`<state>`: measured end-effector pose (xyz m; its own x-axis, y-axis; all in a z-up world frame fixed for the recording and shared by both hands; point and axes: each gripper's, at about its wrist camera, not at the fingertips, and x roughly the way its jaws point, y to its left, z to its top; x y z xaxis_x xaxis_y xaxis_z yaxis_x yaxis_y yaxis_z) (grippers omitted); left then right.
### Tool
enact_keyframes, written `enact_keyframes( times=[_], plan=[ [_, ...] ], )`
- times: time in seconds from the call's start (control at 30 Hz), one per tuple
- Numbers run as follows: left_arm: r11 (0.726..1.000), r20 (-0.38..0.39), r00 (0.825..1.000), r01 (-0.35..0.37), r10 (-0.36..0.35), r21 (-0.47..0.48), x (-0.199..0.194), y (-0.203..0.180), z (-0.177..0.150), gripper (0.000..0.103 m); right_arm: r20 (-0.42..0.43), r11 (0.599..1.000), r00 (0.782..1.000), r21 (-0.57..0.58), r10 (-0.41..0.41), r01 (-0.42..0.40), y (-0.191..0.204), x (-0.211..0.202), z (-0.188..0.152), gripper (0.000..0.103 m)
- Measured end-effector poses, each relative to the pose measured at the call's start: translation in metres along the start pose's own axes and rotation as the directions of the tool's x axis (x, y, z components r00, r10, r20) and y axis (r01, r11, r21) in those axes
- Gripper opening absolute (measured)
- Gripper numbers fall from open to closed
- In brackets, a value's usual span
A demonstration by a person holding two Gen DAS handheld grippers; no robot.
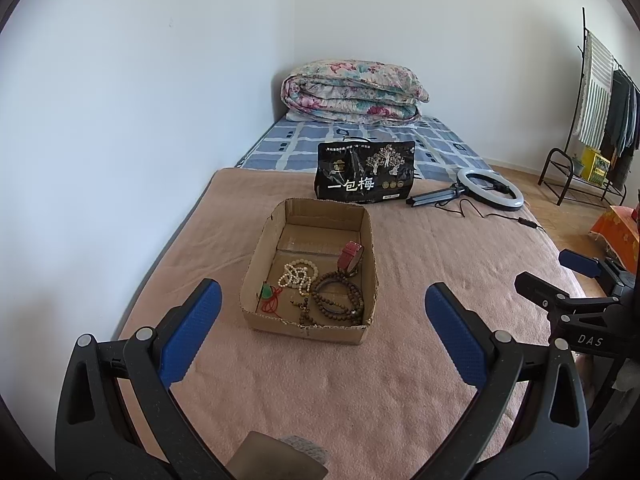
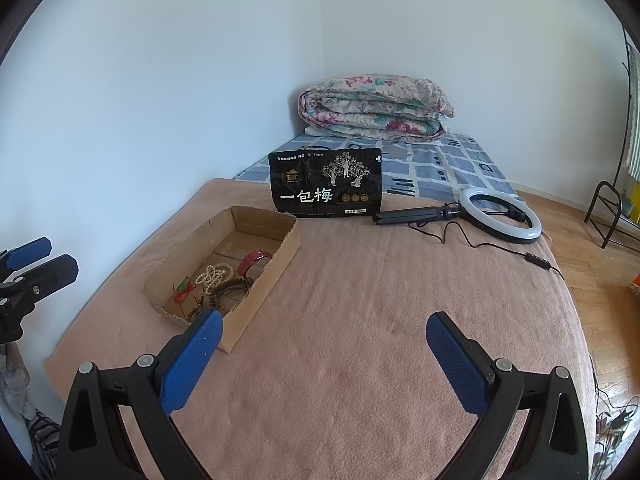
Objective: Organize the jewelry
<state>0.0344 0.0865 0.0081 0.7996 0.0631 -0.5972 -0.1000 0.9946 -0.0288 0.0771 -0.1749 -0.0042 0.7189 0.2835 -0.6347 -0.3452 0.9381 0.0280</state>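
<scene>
Open blanket (image 1: 360,380) ahead of the spread left gripper (image 1: 322,332), up to the cardboard box (image 1: 308,326). Box top open; beads (image 1: 338,294), pearls (image 1: 298,274) and a red watch (image 1: 351,256) crowding its near half. Behind, black bag (image 1: 366,172) and ring light (image 1: 490,190).

the black snack bag (image 1: 366,172) standing ahead of the left tool (image 1: 322,340), beyond the cardboard box (image 1: 308,326), carries large white characters "一包梅"; its smaller print is too fine to read. the right tool's (image 2: 324,364) black frame, off to the left tool's right, bears "das".
</scene>
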Motion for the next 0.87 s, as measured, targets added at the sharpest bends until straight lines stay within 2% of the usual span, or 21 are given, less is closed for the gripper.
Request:
enact_keyframes(
  times=[0.73,0.87],
  plan=[
    [1.0,-0.003,1.0,-0.023,0.023,-0.006,-0.0016,0.0032,-0.0001,0.103,-0.008,1.0,1.0,0.01,0.002,-0.002,0.0002,0.0013,-0.0017,0.103],
    [0.999,0.021,0.999,-0.046,0.047,-0.017,-0.0058,0.0049,-0.0018,0.103,-0.01,1.0,1.0,0.012,0.001,-0.001,0.0018,0.0022,-0.0028,0.103]
  ],
)
